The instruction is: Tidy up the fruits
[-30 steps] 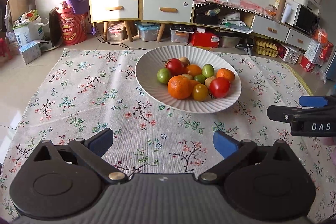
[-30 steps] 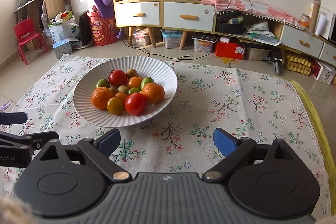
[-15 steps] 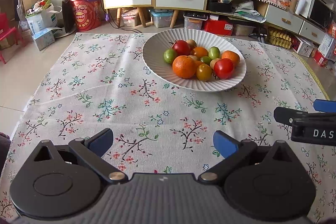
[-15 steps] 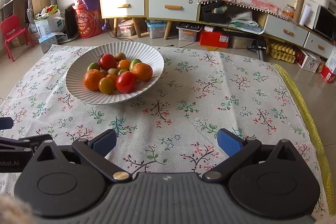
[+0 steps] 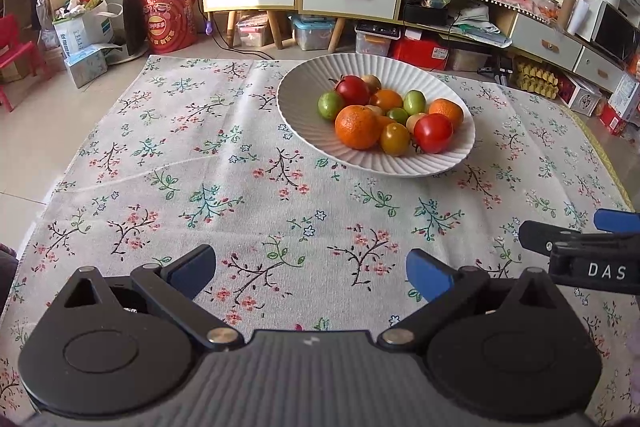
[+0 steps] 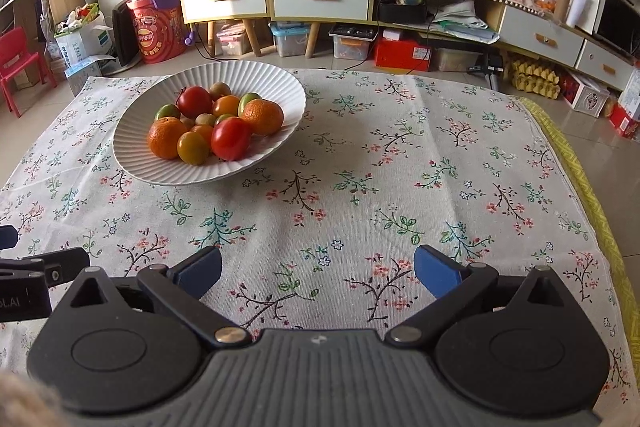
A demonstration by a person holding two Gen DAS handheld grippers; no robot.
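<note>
Clearly my left claw [image 5: 310, 269] and right claw [image 6: 318, 269] hung spread and empty short of the bowl [image 5: 296, 107], so I judged one fruit [image 5: 433, 133] from the near rim the cleanest pick.

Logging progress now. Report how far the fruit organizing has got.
Done: every fruit in view sits piled in the white ribbed bowl, including the big orange and red tomato. In hand: nothing; left gripper and right gripper are open over the floral cloth. Left: apparently nothing.
</note>
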